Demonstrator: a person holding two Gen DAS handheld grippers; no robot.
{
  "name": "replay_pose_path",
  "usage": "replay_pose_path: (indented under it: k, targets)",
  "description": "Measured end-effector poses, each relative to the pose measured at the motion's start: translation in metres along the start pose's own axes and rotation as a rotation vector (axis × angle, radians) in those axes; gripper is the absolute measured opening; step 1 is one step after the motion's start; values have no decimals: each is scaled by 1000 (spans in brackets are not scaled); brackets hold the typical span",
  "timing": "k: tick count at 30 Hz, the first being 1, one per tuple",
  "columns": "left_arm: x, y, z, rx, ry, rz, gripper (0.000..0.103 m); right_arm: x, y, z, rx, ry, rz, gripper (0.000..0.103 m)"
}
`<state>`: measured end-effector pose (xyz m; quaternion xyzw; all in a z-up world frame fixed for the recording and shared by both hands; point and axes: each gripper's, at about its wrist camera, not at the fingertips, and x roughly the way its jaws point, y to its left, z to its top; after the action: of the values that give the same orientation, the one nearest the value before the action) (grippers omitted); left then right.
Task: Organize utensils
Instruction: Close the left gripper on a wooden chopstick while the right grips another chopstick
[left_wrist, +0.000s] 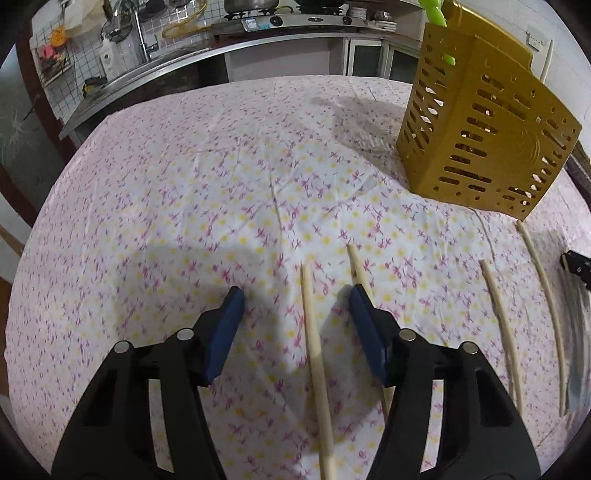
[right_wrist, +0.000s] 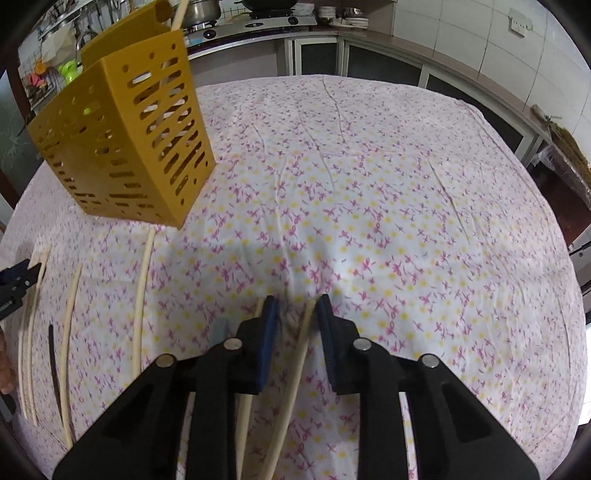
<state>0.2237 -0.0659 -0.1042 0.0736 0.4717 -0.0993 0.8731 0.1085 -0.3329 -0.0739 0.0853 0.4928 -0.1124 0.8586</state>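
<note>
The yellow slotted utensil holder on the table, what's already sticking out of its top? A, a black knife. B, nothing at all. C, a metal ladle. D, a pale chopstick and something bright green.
D: in the right wrist view a pale chopstick rises out of the yellow slotted utensil holder, and the left wrist view shows a bright green item poking from its top.

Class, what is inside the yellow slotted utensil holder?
Inside the yellow holder, a pale chopstick and something green stick out. Slots show pale pieces; the bottom stays hidden.
</note>
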Motion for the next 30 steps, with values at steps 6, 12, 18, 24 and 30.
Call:
replay_pose_path:
  k: [6, 12, 18, 24, 30]
  targets:
    - [4, 4, 4, 20, -12, -15, 52, 5, -7, 6, 15, -4, 28, 19]
    - [-1, 19, -4, -11, -39, -18, 25, 4, -14, 4, 31, -7, 37, 12]
    - [-1, 29, -3, -36, -38, -36, 14, 6, -11, 1, 28, -13, 14, 12]
    - [-3, 46, -3, -43, -29, -44, 15, 2, -2, -5, 21, -7, 12, 12]
    - [-6, 46, -6, -10, -4, 7, 16, 1, -4, -4, 21, -5, 13, 12]
